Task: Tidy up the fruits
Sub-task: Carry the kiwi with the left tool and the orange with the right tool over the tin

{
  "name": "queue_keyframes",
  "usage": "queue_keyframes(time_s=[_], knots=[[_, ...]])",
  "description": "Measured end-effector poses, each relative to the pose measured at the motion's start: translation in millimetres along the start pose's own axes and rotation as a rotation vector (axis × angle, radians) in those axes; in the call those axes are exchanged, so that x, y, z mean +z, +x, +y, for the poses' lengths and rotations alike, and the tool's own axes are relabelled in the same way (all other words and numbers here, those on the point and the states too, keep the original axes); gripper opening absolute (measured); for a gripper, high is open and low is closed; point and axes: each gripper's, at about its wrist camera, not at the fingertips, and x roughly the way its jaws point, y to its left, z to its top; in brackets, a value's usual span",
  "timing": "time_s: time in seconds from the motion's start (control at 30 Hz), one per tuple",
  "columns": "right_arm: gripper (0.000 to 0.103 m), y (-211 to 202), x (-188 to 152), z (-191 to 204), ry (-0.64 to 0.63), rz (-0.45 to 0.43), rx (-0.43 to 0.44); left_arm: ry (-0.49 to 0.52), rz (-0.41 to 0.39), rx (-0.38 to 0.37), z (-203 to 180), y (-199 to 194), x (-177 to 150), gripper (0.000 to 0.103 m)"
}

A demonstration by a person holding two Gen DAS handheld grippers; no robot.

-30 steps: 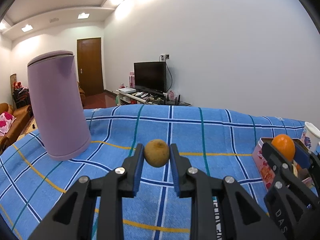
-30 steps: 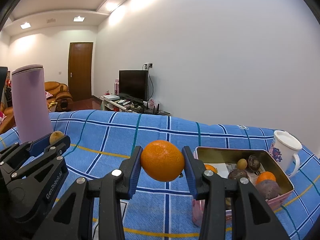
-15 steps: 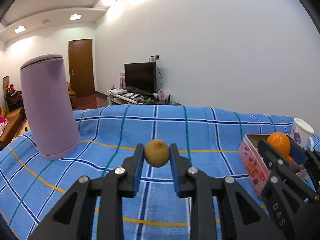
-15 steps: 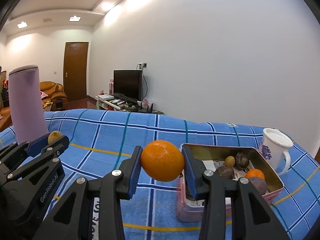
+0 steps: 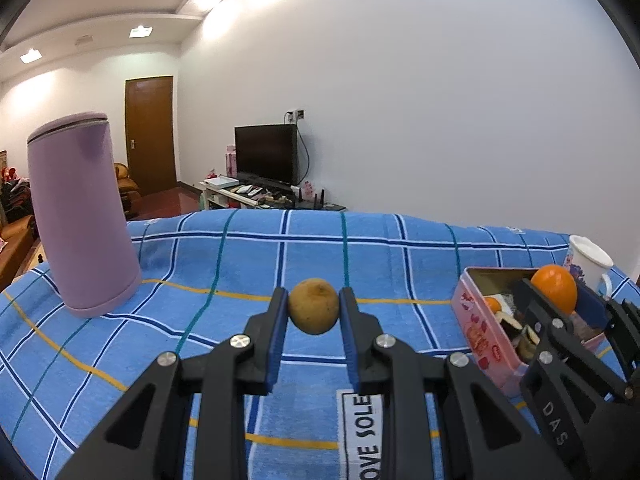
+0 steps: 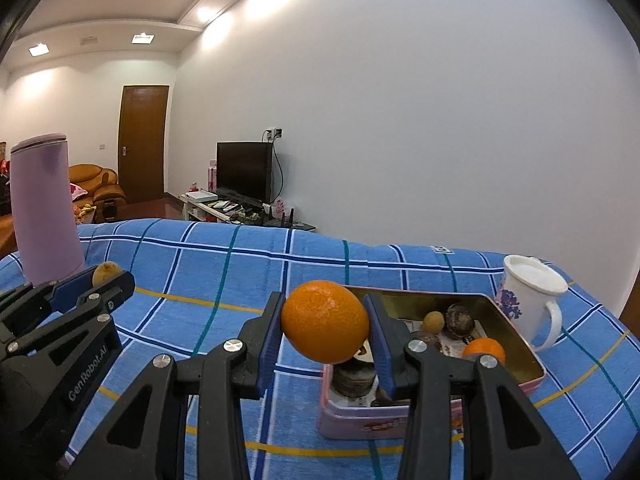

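My right gripper (image 6: 325, 322) is clamped on an orange (image 6: 325, 321), held in the air just above the near end of the pink tin (image 6: 516, 334), which already has fruit in it. My left gripper (image 5: 314, 307) pinches a small yellow-brown fruit (image 5: 314, 305) above the blue checked cloth (image 5: 240, 256). Both fruits look light, round and likely to roll, so I judge a gentle grip across the widest middle is safest.
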Motion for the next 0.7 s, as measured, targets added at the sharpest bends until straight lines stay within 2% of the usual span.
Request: queue_keyframes(time_s=[0.37,0.7], knots=[[0.042,-3,-1,-18,-0.002,-0.005,-0.041,0.020,-0.013,-0.047,-23,-8,3,0.027],[0.042,-5,-3,-46,0.014,-0.006,-0.068,0.074,-0.026,-0.082,-58,-12,6,0.027]])
